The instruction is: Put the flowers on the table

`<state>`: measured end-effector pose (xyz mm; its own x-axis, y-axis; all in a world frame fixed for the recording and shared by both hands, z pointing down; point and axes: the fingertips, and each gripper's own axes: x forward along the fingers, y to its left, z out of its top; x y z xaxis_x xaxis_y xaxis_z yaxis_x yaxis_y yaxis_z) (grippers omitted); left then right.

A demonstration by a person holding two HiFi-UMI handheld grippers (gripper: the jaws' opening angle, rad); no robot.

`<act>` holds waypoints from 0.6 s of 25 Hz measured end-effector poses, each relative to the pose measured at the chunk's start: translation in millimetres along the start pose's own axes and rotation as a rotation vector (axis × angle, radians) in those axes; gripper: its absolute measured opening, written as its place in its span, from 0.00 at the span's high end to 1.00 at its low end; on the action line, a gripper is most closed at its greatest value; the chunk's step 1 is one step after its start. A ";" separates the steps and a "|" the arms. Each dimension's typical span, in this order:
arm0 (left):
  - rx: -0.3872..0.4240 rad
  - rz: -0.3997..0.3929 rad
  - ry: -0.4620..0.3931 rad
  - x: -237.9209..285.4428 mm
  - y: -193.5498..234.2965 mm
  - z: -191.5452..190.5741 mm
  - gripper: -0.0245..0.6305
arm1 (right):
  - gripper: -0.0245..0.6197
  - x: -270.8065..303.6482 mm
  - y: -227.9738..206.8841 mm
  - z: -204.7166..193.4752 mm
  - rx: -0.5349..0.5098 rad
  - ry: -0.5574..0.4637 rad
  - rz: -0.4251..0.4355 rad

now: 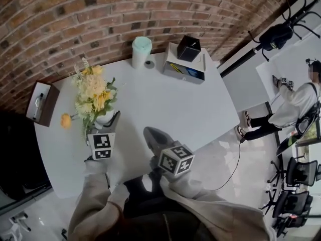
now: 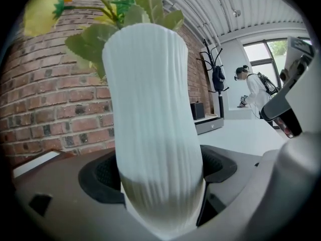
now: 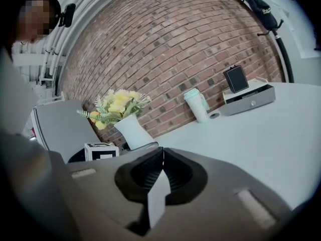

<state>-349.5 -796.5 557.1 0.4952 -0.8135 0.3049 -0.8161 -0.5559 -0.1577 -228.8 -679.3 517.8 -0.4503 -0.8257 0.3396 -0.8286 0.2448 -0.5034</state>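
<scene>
A white ribbed vase [image 1: 106,117] of yellow flowers [image 1: 94,91] stands at the left of the white table [image 1: 165,104]. My left gripper [image 1: 113,119] is shut on the vase, whose body [image 2: 150,119] fills the left gripper view between the jaws, with leaves and blooms [image 2: 125,9] above. One orange bloom [image 1: 66,120] droops out to the left. My right gripper [image 1: 149,133] hovers near the table's front edge, shut and holding nothing [image 3: 161,157]. From the right gripper view the vase [image 3: 133,131] and flowers [image 3: 118,104] show to the left.
A wooden tissue box [image 1: 41,103] sits at the table's left edge. At the back stand a mint tumbler [image 1: 141,50] and a grey drawer unit [image 1: 184,67] with a black box [image 1: 189,48] on top. A person [image 1: 296,104] and office chairs [image 1: 296,185] are at the right.
</scene>
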 end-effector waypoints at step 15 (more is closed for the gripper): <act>-0.019 0.052 -0.032 4.1 3.9 -1.4 0.28 | 0.96 -7.5 14.1 -9.1 -0.057 0.010 0.008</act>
<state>-351.0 -801.7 559.0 0.4613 -0.8463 0.2664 -0.8464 -0.5098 -0.1540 -240.2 -665.0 515.4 -0.4599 -0.8187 0.3438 -0.8424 0.2799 -0.4604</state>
